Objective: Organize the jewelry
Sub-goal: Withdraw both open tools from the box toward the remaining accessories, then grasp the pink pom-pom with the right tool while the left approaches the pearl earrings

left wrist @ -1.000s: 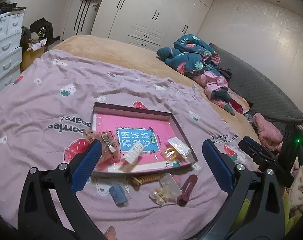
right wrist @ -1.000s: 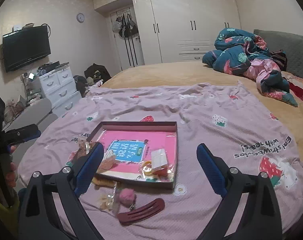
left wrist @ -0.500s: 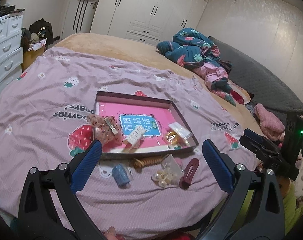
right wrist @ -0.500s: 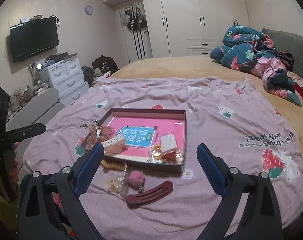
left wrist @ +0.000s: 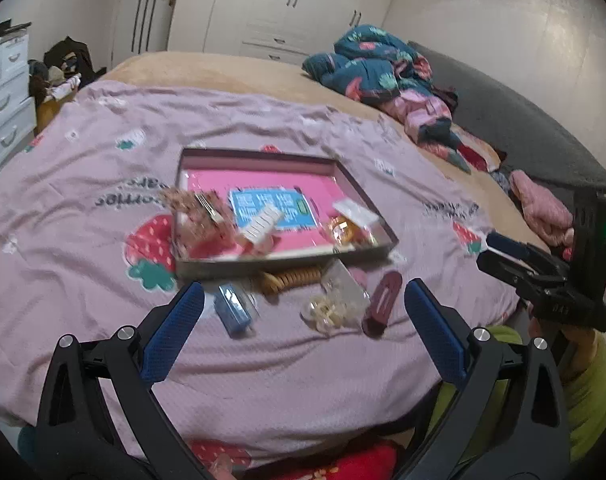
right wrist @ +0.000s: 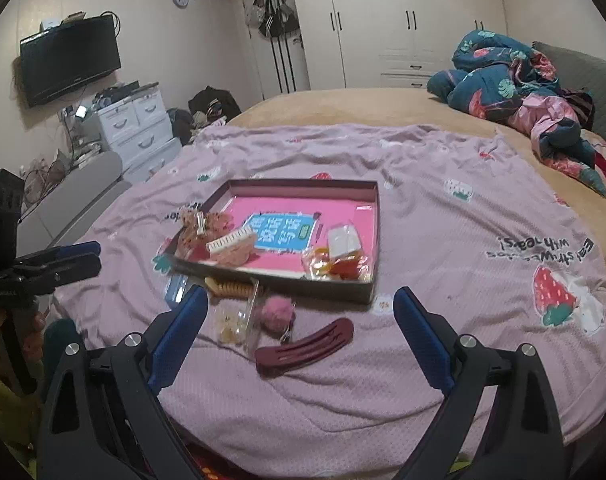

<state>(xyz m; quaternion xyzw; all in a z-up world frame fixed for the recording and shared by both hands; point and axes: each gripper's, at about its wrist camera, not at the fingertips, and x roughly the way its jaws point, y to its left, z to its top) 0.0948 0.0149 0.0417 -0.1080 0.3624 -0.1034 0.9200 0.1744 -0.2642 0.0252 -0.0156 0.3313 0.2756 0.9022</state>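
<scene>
- Right now the left gripper (left wrist: 303,320) hovers above the near edge of the bed, its blue-padded fingers (left wrist: 171,330) spread wide and grasping nothing.
- Likewise the right gripper (right wrist: 301,330) hangs over the near edge, fingers (right wrist: 421,336) released and empty.
- On the pink strawberry blanket (right wrist: 463,240) lies a shallow dark-walled tray (right wrist: 373,216) with a pink floor and a blue printed card (right wrist: 283,232) in the middle.
- Inside the tray, at its near left, sit a lacy brown hair bow (right wrist: 201,224) and a white comb clip (right wrist: 231,240); at its near right corner lie small clear packets with orange pieces (right wrist: 335,258).
- Just outside the tray's near wall, loose on the blanket: a tan coiled hair tie (right wrist: 229,288), a blue packet (left wrist: 233,308), a clear bag of pale beads (right wrist: 235,322), a pink pompom (right wrist: 277,312) and, nearest, a dark red hair clip (right wrist: 305,346).
- Far right on the bed lies a heap of teal and pink bedding (right wrist: 515,80).
- Along the left wall stand a white drawer unit (right wrist: 137,124) and a mounted television (right wrist: 71,64).
</scene>
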